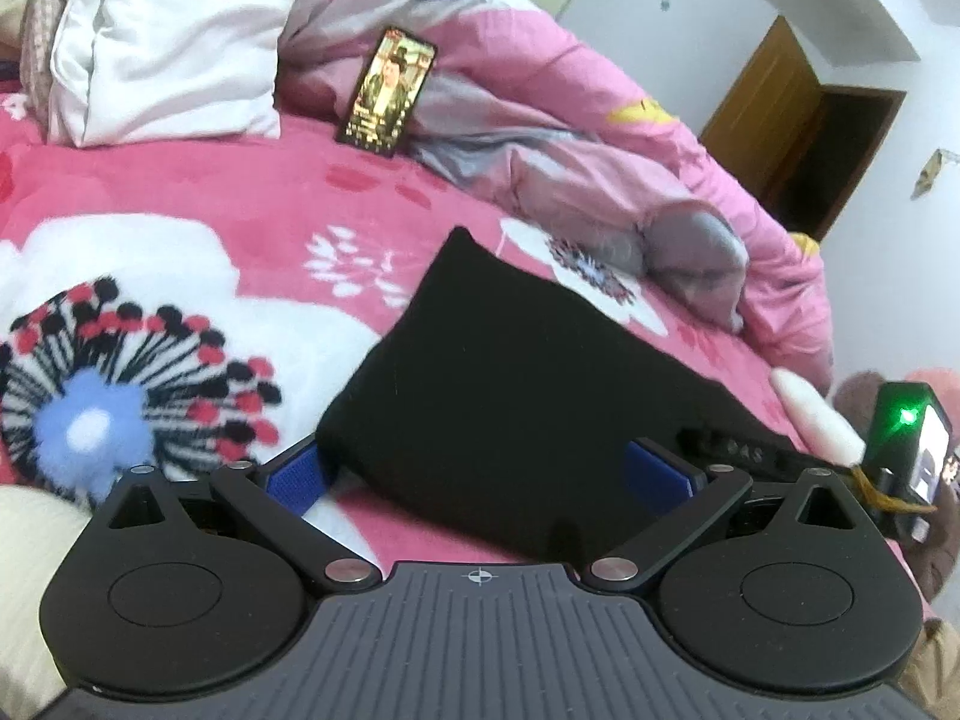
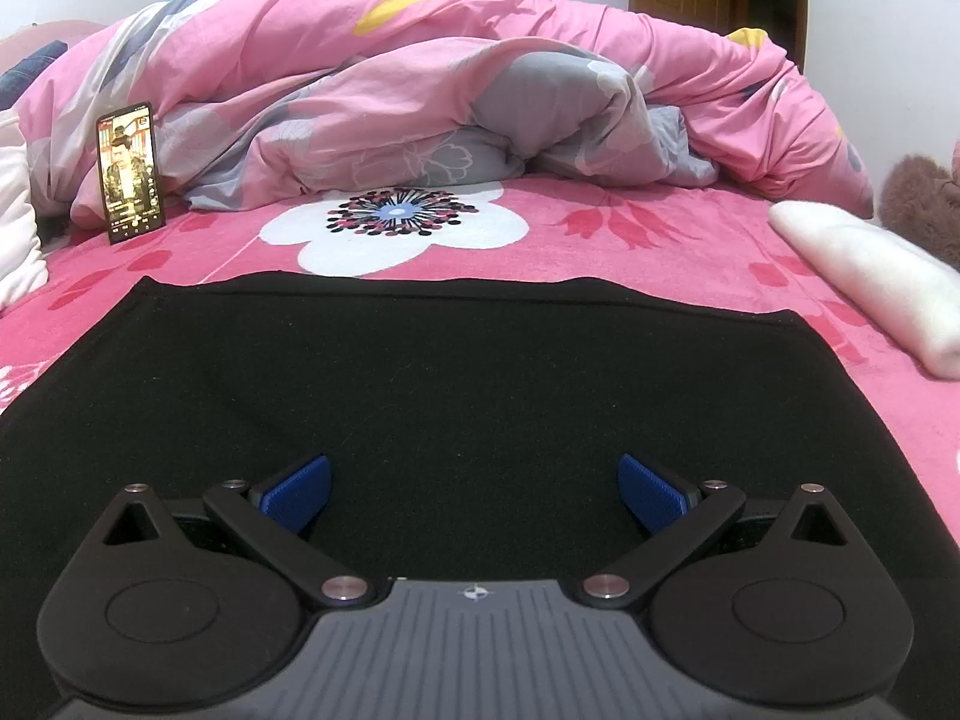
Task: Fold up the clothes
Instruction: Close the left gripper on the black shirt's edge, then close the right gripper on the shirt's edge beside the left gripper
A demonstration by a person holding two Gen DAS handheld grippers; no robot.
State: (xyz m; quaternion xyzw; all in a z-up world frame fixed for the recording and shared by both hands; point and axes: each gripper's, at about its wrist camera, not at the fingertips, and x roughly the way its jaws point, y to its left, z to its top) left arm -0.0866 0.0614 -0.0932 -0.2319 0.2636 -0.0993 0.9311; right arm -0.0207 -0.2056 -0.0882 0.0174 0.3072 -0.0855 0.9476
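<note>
A black garment (image 1: 510, 396) lies folded into a flat rectangle on the pink flowered bed sheet (image 1: 252, 204). My left gripper (image 1: 480, 474) is open just above its near left edge, blue pads (image 1: 294, 477) spread wide and empty. In the right wrist view the same black garment (image 2: 450, 372) fills the foreground. My right gripper (image 2: 474, 492) hovers open over it, blue pads (image 2: 300, 489) wide apart, holding nothing. The right gripper's body with a green light (image 1: 909, 450) shows at the right edge of the left wrist view.
A crumpled pink and grey duvet (image 2: 450, 108) is heaped along the far side. A phone (image 2: 129, 171) with a lit screen leans against it. A folded white cloth (image 2: 870, 276) lies at the right. A white pillow (image 1: 162, 42) sits far left. A brown door (image 1: 780, 120) stands beyond.
</note>
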